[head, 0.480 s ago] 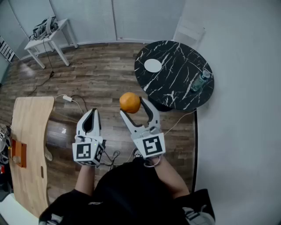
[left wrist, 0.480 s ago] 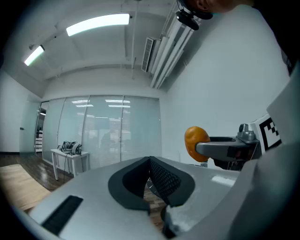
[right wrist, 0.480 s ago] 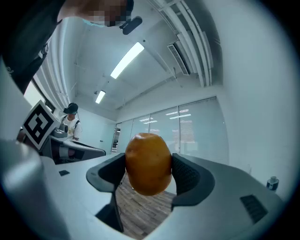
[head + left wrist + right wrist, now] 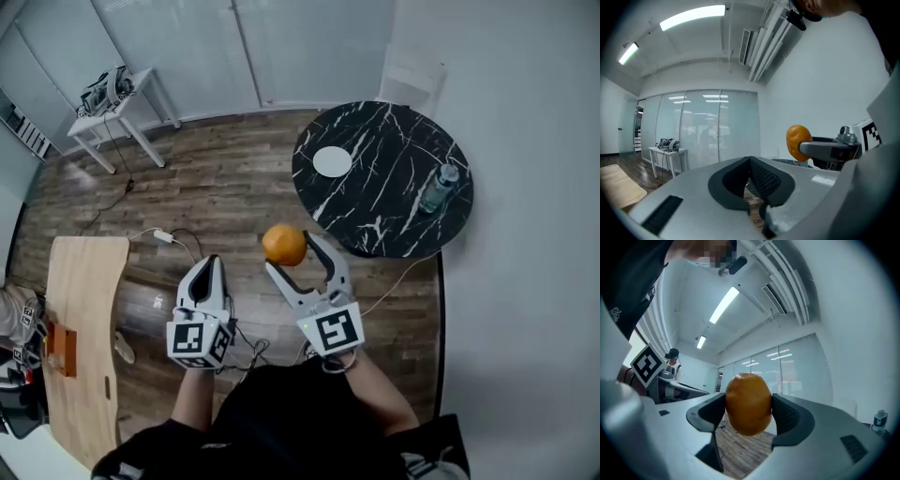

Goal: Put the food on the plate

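Observation:
An orange (image 4: pixel 284 245) is clamped between the jaws of my right gripper (image 4: pixel 298 248), held in the air above the wooden floor. The right gripper view shows the orange (image 4: pixel 748 402) filling the gap, both pads pressed against its sides. The small white plate (image 4: pixel 332 161) lies on the round black marble table (image 4: pixel 394 211), ahead of the orange and to its right. My left gripper (image 4: pixel 212 264) hangs beside the right one, its jaws shut with nothing between them (image 4: pixel 751 178). From the left gripper view the orange (image 4: pixel 798 141) shows at the right.
A clear water bottle (image 4: pixel 435 187) stands on the marble table's right side. A wooden table (image 4: pixel 82 328) with an orange box (image 4: pixel 60 349) is at the left. A white side table (image 4: pixel 117 108) stands at the back left. Cables (image 4: pixel 164 235) trail over the floor.
The head view has shifted: both grippers and the orange now sit lower in the picture, the marble table slightly lower and to the right. The grip on the orange is unchanged.

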The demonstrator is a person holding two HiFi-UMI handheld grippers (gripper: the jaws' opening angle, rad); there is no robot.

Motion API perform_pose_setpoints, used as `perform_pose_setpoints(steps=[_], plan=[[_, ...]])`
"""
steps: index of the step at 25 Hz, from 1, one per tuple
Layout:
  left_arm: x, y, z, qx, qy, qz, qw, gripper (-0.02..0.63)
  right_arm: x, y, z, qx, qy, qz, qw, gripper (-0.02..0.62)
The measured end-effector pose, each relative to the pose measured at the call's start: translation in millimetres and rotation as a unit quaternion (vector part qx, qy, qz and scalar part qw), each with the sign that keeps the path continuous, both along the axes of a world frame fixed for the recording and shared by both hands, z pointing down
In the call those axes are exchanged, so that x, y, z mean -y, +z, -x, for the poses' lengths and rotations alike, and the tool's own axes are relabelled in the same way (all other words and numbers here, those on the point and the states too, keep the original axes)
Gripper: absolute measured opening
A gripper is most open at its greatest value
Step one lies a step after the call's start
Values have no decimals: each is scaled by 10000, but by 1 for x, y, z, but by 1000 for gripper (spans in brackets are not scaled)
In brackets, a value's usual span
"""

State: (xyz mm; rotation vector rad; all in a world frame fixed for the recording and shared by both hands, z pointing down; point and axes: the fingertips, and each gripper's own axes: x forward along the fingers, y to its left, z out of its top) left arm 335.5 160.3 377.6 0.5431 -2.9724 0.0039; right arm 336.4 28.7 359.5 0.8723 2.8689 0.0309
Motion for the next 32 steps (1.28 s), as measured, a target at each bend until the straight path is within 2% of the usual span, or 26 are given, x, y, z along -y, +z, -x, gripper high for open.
perform_pose_setpoints(steps=[5,12,22,26,32], plan=[[9,14,17,-141,-16,97,9999,0,9,14,28,-119,-82,-46,9999,304],[8,30,69,-220,2,33,9998,0,9,32,72,-298,-57,-208,9993,304],[-26,41,194,-344,314,-58,9989,0,-28,44,187,-477,139,-438,9978,304],[-58,57,248,-599,425,-59,9973,0,-59,57,240,-689,160,-428,9966,304],[-111,59,333,-671,690,-67,9953,0,-109,52,325,-703,361,-335,9963,304]])
